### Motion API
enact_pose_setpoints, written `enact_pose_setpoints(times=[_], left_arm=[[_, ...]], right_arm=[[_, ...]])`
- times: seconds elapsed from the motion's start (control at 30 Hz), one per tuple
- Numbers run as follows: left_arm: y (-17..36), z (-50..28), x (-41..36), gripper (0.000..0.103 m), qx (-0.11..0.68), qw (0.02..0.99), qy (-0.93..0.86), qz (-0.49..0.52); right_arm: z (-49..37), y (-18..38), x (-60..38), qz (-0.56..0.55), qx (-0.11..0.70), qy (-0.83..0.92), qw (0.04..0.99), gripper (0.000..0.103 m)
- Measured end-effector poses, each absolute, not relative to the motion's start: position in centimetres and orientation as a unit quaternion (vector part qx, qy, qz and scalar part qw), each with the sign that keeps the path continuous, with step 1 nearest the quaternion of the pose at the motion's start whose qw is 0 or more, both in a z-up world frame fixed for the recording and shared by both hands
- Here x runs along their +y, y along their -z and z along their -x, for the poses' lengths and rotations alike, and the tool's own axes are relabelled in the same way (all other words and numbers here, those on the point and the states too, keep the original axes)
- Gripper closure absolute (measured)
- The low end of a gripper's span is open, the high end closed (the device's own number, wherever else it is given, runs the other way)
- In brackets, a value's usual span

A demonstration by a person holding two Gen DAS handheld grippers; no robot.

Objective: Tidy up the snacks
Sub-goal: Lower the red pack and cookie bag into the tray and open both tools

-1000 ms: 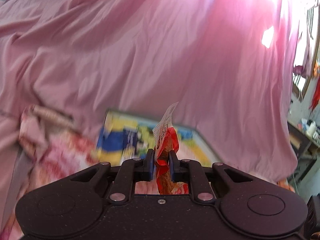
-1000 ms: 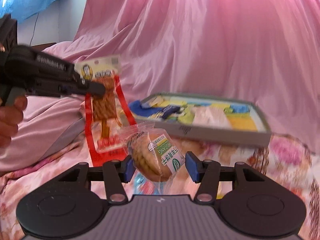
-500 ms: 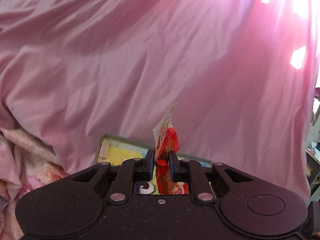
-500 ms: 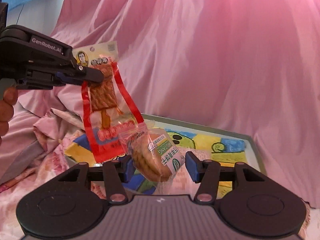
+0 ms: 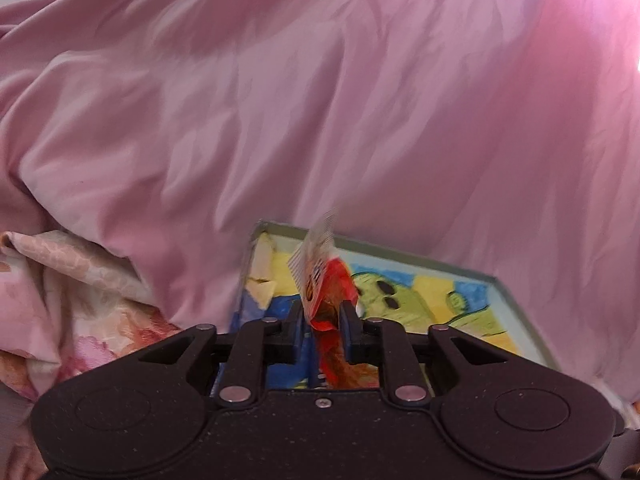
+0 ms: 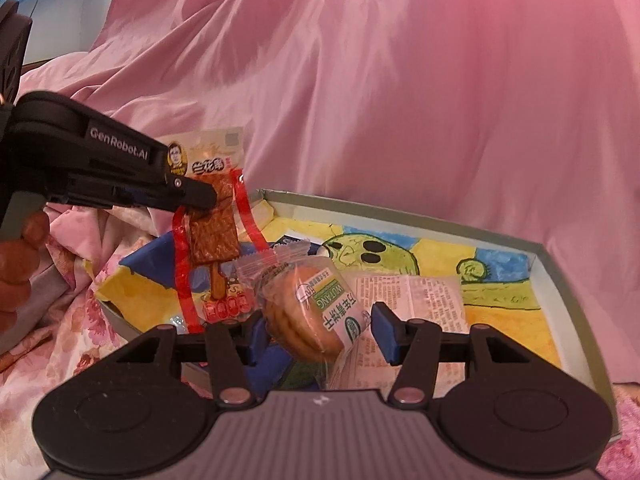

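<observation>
Pink sheeting hangs behind everything, and a floral bedcover lies under the shallow box with the cartoon-painted floor, which is where your snacks are going

At this moment you have one white packet lying flat inside the box, toward 3 o'clock of your right gripper in the right wrist view. That looks like the only snack fully put away; nothing else shows resting on the painted floor, though the grippers hide part of it

Your left gripper holds the red tofu-strip packet over the box. Its jaws are opening now, with the packet between them: in the left wrist view the pads sit just beside the crumpled red film, hardly pinching it. From the right wrist view that same red tofu-strip packet hangs at about 10 o'clock, its lower end over the near left corner of the box, so I judge this drop is under way

Your right gripper carries the wrapped biscuit pack, partly spread around it. The left blue pad touches the wrapper; a gap shows at the right pad, so the hold looks loose and I cannot tell how firm it is. It hovers over the box's near edge

Left to do, as I judge it: let the red packet fall, then set the biscuits down beside the white packet
</observation>
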State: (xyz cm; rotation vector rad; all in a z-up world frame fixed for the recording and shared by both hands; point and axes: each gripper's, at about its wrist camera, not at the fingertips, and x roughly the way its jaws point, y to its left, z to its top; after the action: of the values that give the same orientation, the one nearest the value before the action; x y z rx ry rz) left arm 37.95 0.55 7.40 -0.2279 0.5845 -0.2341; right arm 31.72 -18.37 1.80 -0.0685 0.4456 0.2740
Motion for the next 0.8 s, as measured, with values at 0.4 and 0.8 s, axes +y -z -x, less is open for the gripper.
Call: enact_pose_setpoints(times=[0.4, 0.8], left_arm=[[-9.4, -35.7, -0.2, 0.001, 0.225, 0.973, 0.048, 0.019], [-12.9, -28.9, 1.1, 0.001, 0.169, 0.982, 0.055, 0.056]], right_arm=[[-31.0, -3.0, -18.8, 0.011, 0.214, -0.123, 0.969, 0.017], [-25.1, -7.4, -20.4, -0.016, 0.139, -0.106, 0.985, 0.000]])
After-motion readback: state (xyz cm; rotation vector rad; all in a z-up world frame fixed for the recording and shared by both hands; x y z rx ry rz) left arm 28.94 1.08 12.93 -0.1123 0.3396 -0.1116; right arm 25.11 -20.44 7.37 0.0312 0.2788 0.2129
